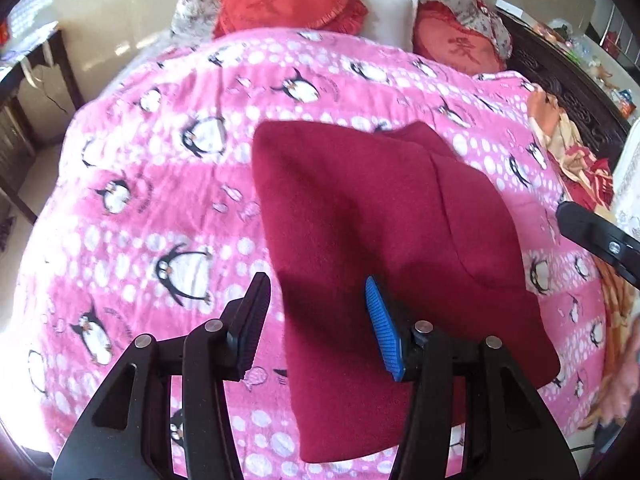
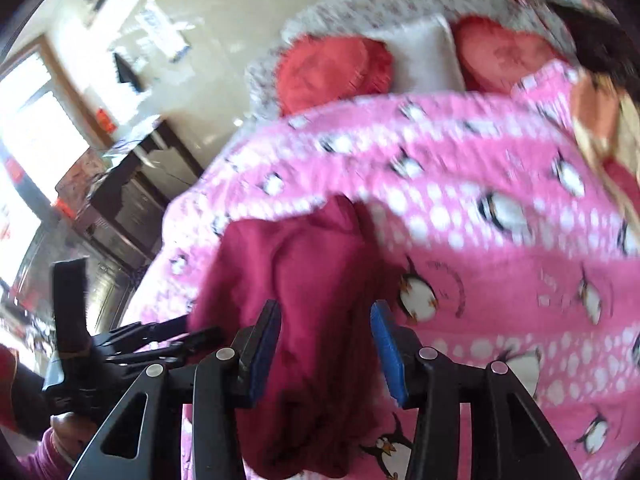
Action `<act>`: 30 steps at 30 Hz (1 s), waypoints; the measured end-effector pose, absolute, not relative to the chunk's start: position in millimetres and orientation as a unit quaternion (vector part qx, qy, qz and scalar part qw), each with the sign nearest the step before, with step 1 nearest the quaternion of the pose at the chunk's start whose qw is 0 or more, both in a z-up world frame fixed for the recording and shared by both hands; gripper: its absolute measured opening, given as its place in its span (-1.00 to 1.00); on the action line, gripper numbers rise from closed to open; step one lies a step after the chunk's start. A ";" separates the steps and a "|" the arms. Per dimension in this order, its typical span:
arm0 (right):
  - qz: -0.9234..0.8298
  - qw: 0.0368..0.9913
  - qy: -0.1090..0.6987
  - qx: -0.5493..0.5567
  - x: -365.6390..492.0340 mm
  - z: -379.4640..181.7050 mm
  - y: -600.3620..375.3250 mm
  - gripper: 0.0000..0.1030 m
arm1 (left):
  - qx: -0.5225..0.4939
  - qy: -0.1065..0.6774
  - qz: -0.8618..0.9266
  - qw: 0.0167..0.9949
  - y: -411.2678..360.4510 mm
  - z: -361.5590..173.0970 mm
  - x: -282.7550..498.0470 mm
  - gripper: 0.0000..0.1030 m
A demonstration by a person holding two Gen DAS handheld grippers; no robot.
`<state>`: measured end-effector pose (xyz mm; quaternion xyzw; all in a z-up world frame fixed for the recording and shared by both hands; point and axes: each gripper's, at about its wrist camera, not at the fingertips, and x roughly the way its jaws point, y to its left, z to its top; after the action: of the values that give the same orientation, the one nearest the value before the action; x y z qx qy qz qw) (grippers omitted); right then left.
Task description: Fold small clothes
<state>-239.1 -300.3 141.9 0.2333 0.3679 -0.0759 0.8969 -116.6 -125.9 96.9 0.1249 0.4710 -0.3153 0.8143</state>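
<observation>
Between the pads of the left gripper (image 1: 318, 322) nothing is being pinched: the jaws are standing spread above the near left edge of the garment (image 1: 384, 264), the blue pad over the cloth and the black one over the blanket (image 1: 132, 184). Across from it, the right gripper (image 2: 326, 344) is also standing spread, its jaws straddling a bunched ridge of the same dark red cloth, with clear gaps showing on both sides, so it is not clamping anything either. That view is blurred, so finer contact is hard to judge.

Seen from the left wrist, the garment is lying folded and fairly flat on the pink penguin blanket, one layer lapping over another along a curved seam. Beyond it, red cushions (image 1: 288, 0) and a white pillow (image 1: 390, 12) are sitting at the head of the bed.

Judging from this, a fold is looking just laid, with both tools hanging free over it. Next, the move is probably calling for fresh grips on one edge, both pads biting through every layer, so that the cloth is carried over evenly without dragging the blanket along.
</observation>
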 end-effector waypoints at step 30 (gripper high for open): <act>-0.099 0.898 0.399 0.161 -192.5 113.4 -277.2 -0.37 | 0.128 0.456 -0.291 0.831 -124.6 87.1 -126.1 -0.04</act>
<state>-192.5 -277.2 113.4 0.1607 0.3986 -0.0986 0.8975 -126.1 -124.6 87.1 0.1285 0.4564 -0.2907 0.8311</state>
